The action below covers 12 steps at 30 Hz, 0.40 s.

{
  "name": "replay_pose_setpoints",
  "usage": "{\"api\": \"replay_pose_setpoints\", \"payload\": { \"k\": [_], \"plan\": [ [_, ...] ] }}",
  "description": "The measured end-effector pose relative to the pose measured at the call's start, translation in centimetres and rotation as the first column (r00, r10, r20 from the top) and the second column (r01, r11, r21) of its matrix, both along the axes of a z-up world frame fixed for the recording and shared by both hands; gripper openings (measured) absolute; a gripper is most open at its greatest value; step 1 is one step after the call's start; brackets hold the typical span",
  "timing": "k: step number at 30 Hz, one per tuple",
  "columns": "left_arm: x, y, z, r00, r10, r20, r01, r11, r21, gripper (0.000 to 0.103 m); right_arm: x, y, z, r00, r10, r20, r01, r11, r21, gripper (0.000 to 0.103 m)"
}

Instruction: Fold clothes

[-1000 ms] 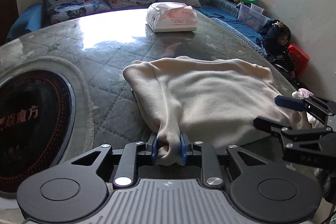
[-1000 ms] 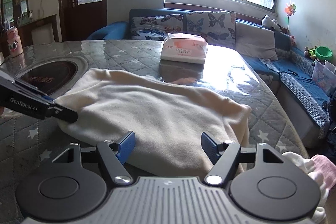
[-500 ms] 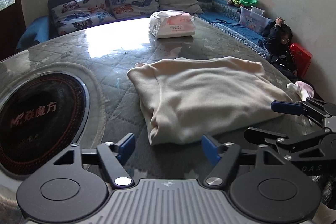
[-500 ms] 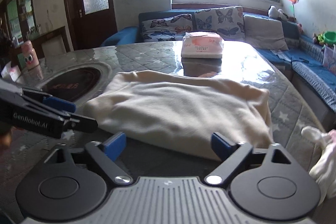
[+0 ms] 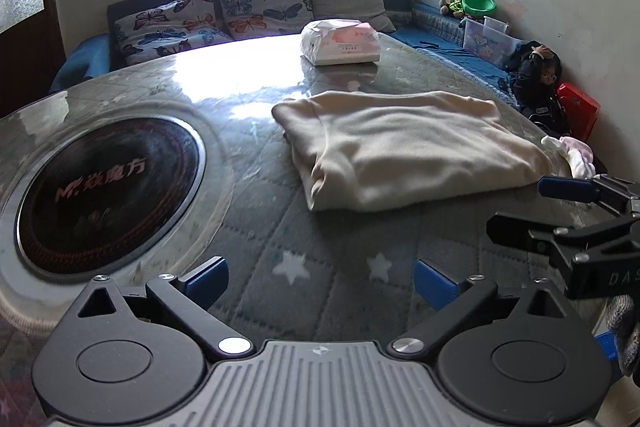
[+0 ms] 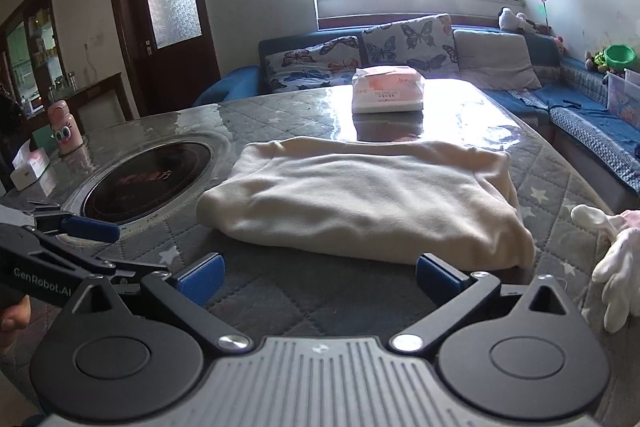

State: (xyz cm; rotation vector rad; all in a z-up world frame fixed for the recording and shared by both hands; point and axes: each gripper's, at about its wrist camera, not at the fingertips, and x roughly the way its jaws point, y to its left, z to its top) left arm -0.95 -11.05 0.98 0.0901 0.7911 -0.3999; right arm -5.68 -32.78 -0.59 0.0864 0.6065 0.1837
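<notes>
A cream garment (image 5: 408,151) lies folded in a flat rectangle on the quilted, glass-topped table (image 5: 320,247). My left gripper (image 5: 320,277) hovers over bare table short of the garment's near left corner. Its jaws are opening wide and nothing is between them. My right gripper (image 6: 320,269) sits just short of the garment's (image 6: 360,203) near edge, jaws also opening, with nothing between them. Each gripper shows in the other's view: the right gripper (image 5: 520,205) at the right side, the left gripper (image 6: 128,251) at the lower left.
A white and pink tissue pack (image 5: 340,43) stands behind the garment. A round black hob (image 5: 104,195) is set into the table's left. Pale small clothes (image 6: 616,259) hang at the right table edge. A person (image 5: 540,87) sits on the floor by the sofa.
The left gripper let go of the garment's near edge, which dropped flat. Both grippers' jaws spread wide and both drew back from the garment.
</notes>
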Motion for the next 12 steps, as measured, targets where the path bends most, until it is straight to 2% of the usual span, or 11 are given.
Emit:
{"api": "replay_pose_setpoints", "payload": {
  "k": [4,12],
  "plan": [
    [-0.8,0.8,-0.4,1.000,0.013,-0.003,-0.013,1.000,-0.009,0.101,-0.8,1.0,0.1,1.000,0.011,0.021,-0.011,1.000,-0.011,0.103],
    [-2.1,1.3,-0.1,0.999,0.018,0.039,-0.018,1.000,0.006,0.101,-1.8,2.4,0.1,1.000,0.016,0.024,-0.015,0.999,-0.036,0.103]
  ]
}}
